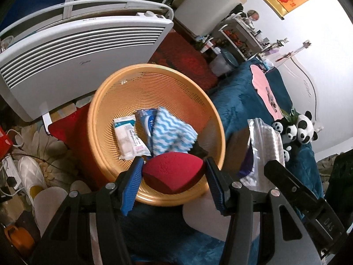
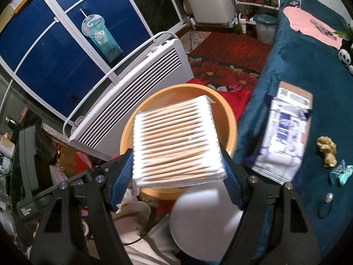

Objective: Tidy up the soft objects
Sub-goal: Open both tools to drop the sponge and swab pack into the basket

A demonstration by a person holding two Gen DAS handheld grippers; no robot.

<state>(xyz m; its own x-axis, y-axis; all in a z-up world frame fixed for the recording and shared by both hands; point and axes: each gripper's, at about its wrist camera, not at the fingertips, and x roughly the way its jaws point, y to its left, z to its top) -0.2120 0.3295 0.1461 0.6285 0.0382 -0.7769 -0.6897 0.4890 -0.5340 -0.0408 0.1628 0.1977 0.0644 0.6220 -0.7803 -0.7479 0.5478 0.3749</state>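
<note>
An orange mesh basket (image 1: 123, 97) sits beside the blue bed; inside lie a white packet (image 1: 129, 138), a blue pouch (image 1: 146, 121) and a blue-white wavy cloth (image 1: 174, 132). My left gripper (image 1: 173, 171) is shut on a red sponge (image 1: 173, 172), held over the basket's near rim. My right gripper (image 2: 178, 165) is shut on a clear pack of cotton swabs (image 2: 176, 141), hanging over the same basket (image 2: 229, 119). In the left wrist view that pack (image 1: 264, 145) and the right gripper's black finger (image 1: 284, 176) appear at the right.
A white panel heater (image 1: 72, 55) stands just behind the basket. On the blue bedspread (image 2: 286, 66) lie a wet-wipes pack (image 2: 282, 141), a yellowish scrunchie (image 2: 327, 151), a teal wrapper (image 2: 340, 172) and panda plush toys (image 1: 295, 130). A red floral rug (image 2: 231, 55) covers the floor.
</note>
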